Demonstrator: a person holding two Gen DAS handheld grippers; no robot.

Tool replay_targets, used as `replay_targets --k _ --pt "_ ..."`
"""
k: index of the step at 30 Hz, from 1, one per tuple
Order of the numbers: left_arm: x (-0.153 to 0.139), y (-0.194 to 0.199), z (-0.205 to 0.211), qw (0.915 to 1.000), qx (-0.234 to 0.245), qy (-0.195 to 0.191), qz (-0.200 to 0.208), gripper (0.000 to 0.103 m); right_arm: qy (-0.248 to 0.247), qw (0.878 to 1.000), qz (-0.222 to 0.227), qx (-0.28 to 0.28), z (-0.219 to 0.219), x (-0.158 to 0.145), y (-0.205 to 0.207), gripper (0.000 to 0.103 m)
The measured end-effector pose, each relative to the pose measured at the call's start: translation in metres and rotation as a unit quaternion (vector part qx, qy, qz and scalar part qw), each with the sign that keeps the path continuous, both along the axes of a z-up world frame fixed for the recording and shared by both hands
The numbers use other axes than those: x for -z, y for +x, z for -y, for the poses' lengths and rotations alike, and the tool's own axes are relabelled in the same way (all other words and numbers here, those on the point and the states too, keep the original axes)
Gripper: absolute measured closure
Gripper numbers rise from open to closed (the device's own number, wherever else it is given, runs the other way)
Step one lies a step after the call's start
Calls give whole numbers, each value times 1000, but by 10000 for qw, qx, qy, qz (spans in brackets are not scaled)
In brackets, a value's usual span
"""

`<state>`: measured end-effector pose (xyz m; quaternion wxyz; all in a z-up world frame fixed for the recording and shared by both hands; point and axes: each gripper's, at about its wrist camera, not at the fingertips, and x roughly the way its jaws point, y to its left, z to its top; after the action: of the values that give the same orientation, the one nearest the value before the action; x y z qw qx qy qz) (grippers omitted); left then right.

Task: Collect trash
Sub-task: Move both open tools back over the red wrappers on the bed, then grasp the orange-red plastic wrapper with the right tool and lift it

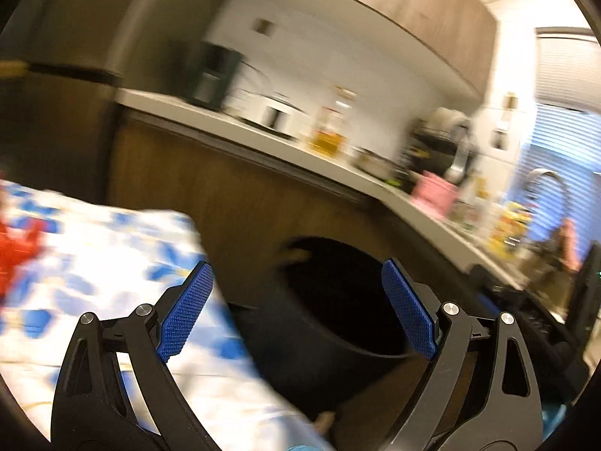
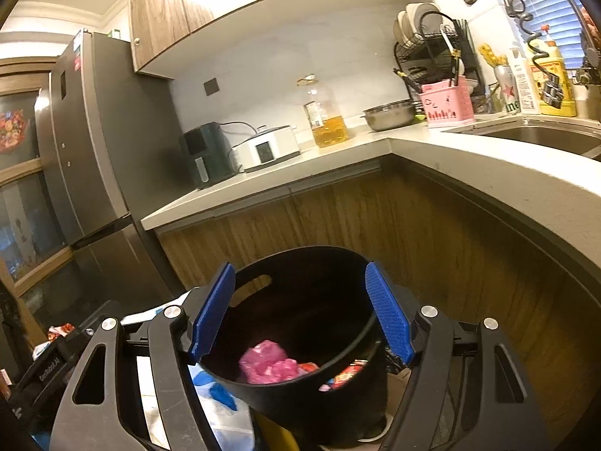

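Between pickups: right gripper (image 2: pixel 300 312) jaws apart, empty over black bin (image 2: pixel 300 338) holding pink wrapper (image 2: pixel 268 364); left gripper (image 1: pixel 296 310) apart, empty beside bin; next needs red trash (image 1: pixel 15 248) on floral cloth (image 1: pixel 105 248).

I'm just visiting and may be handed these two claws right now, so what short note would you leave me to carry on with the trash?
Left claw: open, empty, between the flowered cloth and the black bin. View blurred.
Right claw: open, empty, above the black bin.
In the bin: crumpled pink plastic and red wrappers.
Done: some trash binned.
Left: something red lies on the cloth, likely more trash; more red wrappers lie left of the bin. Probably pick those up next.
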<state>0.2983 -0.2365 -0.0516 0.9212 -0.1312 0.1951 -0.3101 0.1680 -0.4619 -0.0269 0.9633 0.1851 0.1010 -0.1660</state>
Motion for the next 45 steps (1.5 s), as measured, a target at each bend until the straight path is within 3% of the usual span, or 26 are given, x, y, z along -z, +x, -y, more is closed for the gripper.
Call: replay_targets --k 4,8,17,27,32,37,40,41,42,45 --pt "-3 -7 -45 9946 -995 307 52 13 -47 9996 -1 -278 -26 -2 11 32" --pt "-1 -12 -95 9808 -1771 796 161 13 -135 9976 -35 -678 -63 -1 26 32" --pt "4 -29 -211 9573 -2753 882 36 13 -281 9801 -373 -1929 -186 16 82 32" --pt "-8 -33 -284 9426 -3260 720 47 13 -470 9570 -850 -2734 -297 36 149 32" --pt "-10 -21 -302 9403 -3333 684 55 13 -558 9510 -1074 -2846 -324 47 174 32" --pt "-11 -1 -300 9418 -3271 770 88 13 -309 9467 -1358 -2906 -332 58 198 33" --pt "-10 15 -297 9437 -3210 798 80 13 -324 9393 -1650 -2989 -339 68 208 49" --pt "-9 20 -296 9441 -3196 804 74 13 -302 9375 -1686 -3030 -340 70 210 60" --pt "-8 26 -294 9448 -3172 816 67 13 -259 9360 -1700 -3072 -339 71 210 71" --pt "-3 42 -290 9461 -3119 871 36 13 -174 9378 -1592 -3079 -334 68 205 87"
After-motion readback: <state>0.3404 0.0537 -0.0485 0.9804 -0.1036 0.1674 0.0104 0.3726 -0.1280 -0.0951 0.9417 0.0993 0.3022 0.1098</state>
